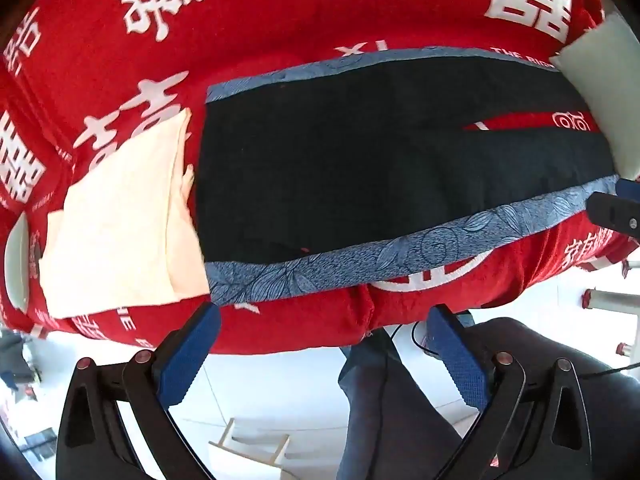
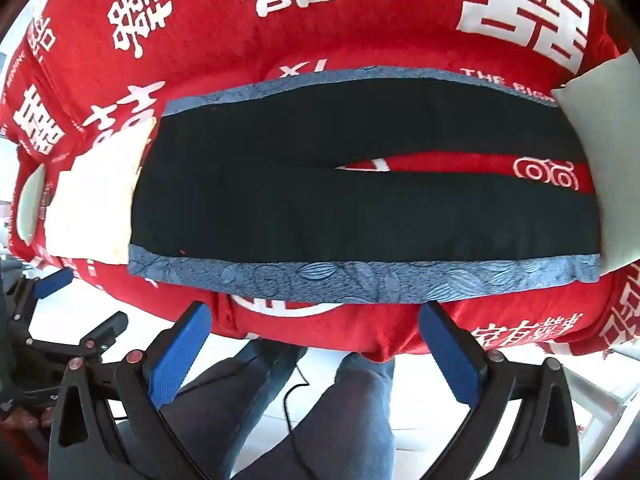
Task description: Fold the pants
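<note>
Your left gripper [image 1: 324,356] stands released, blue pads [image 1: 188,356] spread wide with nothing between them, poised just off the near edge of the red cloth [image 1: 280,20]. Your right gripper [image 2: 316,352] is likewise released and empty, at the same near edge. The black pants [image 2: 320,208] lie flat lengthwise across the cloth, blue patterned side stripes [image 2: 360,276] along both outer seams, legs parted toward the right. A folded cream cloth [image 1: 116,232] touches the waist end; a pale cushion [image 2: 608,152] sits at the leg end.
</note>
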`<state>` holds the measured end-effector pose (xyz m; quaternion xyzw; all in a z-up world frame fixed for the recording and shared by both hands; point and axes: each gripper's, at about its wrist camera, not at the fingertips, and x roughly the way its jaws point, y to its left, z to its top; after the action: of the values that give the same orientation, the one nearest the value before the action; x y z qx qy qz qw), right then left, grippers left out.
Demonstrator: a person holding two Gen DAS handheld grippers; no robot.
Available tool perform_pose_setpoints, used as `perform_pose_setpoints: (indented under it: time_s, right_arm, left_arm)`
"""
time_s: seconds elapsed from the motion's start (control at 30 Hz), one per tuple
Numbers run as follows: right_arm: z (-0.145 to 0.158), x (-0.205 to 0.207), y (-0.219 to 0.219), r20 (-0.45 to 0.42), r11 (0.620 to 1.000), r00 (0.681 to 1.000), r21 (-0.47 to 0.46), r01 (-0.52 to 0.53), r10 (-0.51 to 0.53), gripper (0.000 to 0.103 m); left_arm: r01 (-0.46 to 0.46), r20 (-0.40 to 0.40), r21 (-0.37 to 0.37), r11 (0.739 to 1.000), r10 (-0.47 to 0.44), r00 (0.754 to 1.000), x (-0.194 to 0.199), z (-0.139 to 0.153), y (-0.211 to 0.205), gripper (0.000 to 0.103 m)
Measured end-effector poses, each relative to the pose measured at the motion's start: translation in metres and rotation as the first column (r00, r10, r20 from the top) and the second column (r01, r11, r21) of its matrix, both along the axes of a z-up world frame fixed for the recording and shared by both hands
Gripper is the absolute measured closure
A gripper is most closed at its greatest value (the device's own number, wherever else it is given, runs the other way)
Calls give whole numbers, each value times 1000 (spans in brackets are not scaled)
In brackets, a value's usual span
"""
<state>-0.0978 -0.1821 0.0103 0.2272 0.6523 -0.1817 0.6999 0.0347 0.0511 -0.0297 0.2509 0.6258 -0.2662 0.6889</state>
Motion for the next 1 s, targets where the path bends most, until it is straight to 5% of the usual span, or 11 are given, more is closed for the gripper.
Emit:
perform_pose_setpoints:
  time_s: [0.4, 1.0]
  right_arm:
    - [-1, 5, 15, -32, 996, 997, -45, -74, 73, 0]
    - [-6, -1, 7, -76, 998, 996, -50, -40, 36, 0]
  left_arm:
    - [-6, 54, 59, 998, 3, 999, -16, 29, -31, 0]
    - [-6, 64, 47, 999, 3, 998, -19, 31, -34, 0]
